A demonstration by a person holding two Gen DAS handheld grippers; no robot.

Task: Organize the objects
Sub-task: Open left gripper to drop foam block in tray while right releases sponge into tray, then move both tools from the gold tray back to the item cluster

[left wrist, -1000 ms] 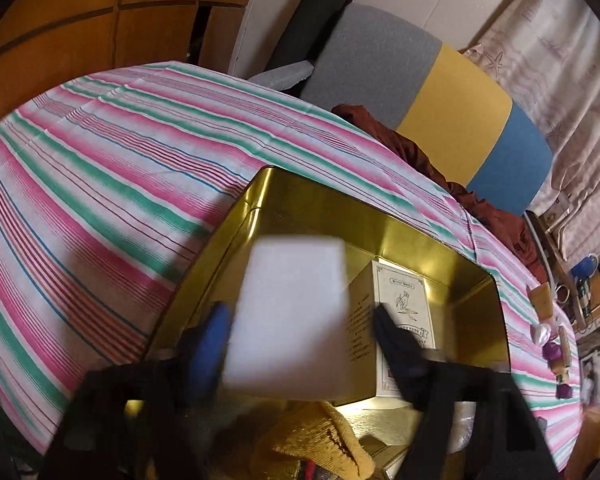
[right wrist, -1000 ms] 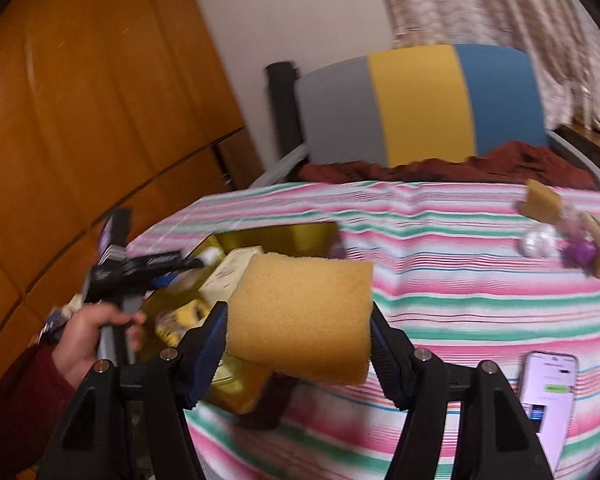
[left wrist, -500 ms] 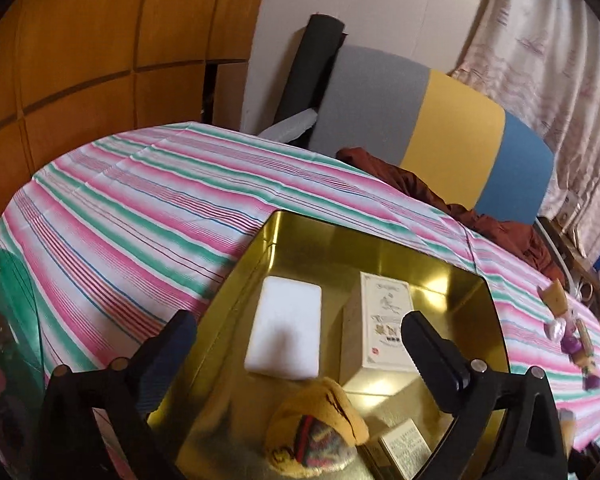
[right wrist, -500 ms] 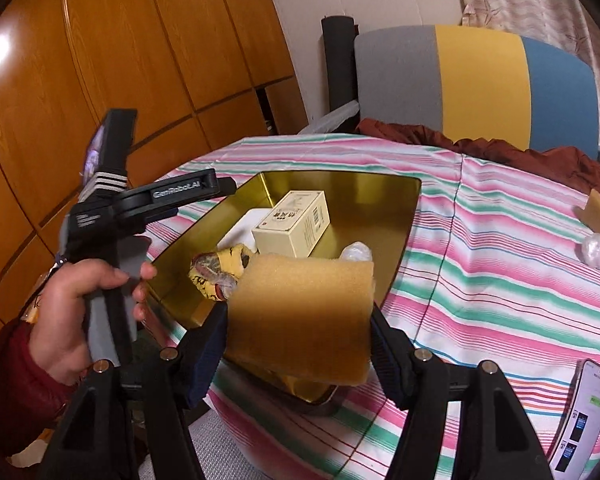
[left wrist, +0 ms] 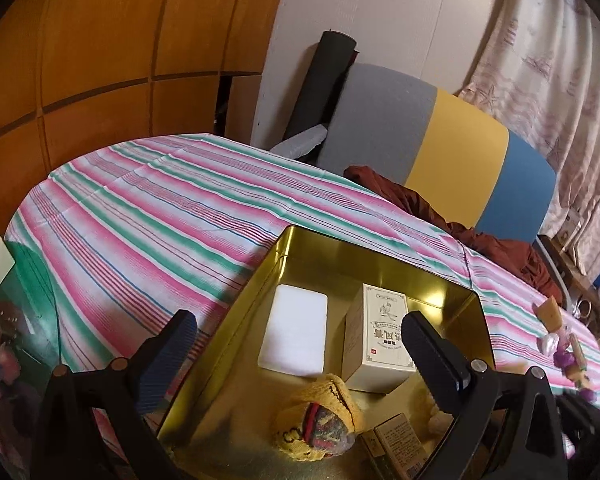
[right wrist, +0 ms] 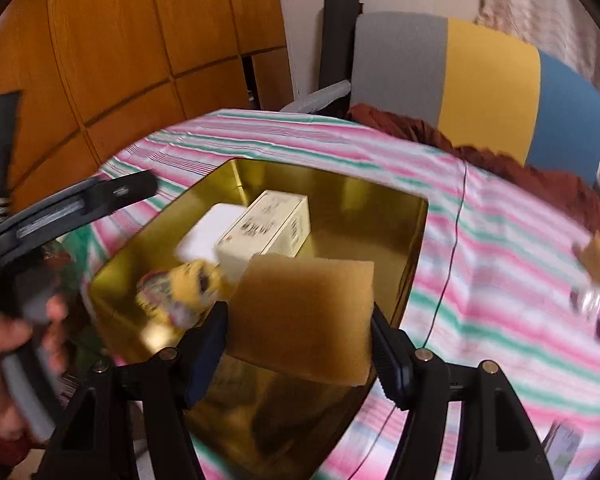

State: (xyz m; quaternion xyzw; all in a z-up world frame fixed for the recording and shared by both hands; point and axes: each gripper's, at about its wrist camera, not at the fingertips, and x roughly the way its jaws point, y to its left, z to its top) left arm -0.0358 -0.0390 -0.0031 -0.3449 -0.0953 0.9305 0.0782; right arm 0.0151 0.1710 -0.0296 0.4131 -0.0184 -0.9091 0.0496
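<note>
Right wrist view: right gripper clamps yellow sponge above gold tin; left gripper, jaws wide apart, holds nothing.

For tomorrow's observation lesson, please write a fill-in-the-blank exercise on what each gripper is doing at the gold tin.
1. The right gripper grips a tan ____.
2. The left gripper is ____ and holds nothing.
3. The flat white foam block lies inside the gold metal ____.
4. The cream printed carton sits ____ the white block.

Missing words: sponge; open; tin; beside
</note>
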